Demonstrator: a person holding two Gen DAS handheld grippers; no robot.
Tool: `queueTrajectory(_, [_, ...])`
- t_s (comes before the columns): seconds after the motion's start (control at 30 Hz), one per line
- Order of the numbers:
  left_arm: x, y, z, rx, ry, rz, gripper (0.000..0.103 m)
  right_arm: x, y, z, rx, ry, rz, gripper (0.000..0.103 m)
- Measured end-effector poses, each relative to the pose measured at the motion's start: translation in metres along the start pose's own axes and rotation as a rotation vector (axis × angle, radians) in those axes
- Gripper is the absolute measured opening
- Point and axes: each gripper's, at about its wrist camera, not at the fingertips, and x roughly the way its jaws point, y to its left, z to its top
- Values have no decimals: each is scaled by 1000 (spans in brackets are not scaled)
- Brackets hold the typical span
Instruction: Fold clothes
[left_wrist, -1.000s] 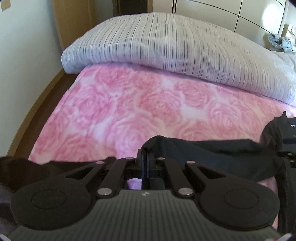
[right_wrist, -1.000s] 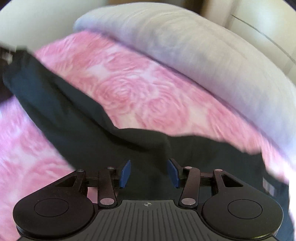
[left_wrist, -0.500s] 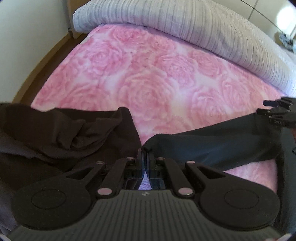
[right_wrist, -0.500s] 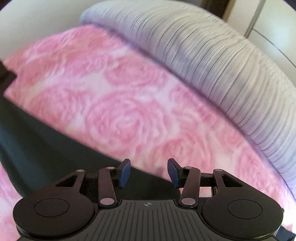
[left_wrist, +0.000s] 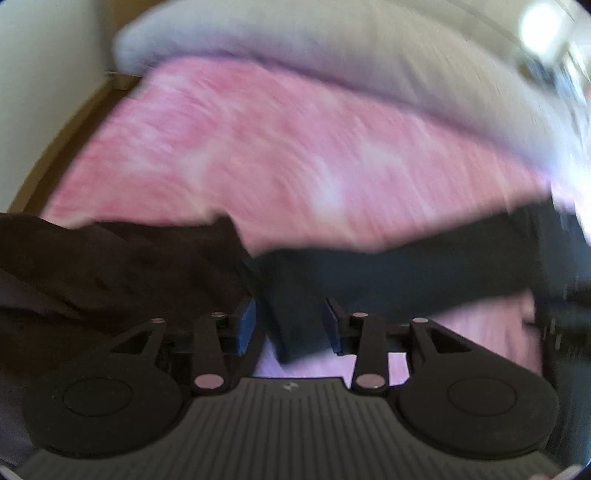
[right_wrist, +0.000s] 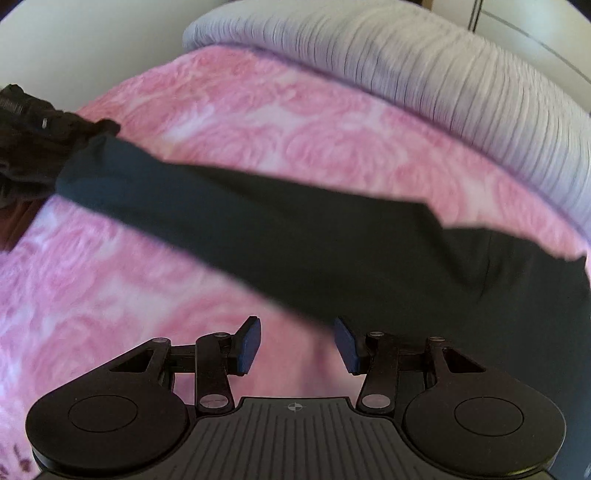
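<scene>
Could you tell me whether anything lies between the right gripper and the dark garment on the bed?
Nothing visible does. The right gripper is open over bare pink bedspread, and the dark garment lies just beyond its fingertips with no other item between. The striped duvet sits farther back, out of the way.

Matt dark cloth garment (right_wrist: 295, 236), plush pink rose-textured blanket (right_wrist: 295, 122), ribbed grey duvet (right_wrist: 443, 74)

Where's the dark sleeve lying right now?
In the right wrist view the dark sleeve stretches across the pink bedspread, from the left gripper at far left down to the garment's body at lower right, in front of the striped duvet.
</scene>
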Motion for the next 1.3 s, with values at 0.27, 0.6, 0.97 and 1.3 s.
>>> queueTrajectory(0.27, [15, -5, -23, -8, 32, -5, 13, -14, -7, -19, 14, 35, -39, 48])
queueTrajectory(0.6, [1, 3, -39, 37, 110, 27, 16, -32, -44, -27, 67, 40, -85, 48])
queueTrajectory(0.97, [-16, -20, -4, 107, -22, 9, 18, -5, -61, 24, 58, -44, -38, 48])
queueTrajectory(1.3, [39, -14, -4, 170, 51, 96, 16, 74, -73, 79, 152, -29, 40, 49])
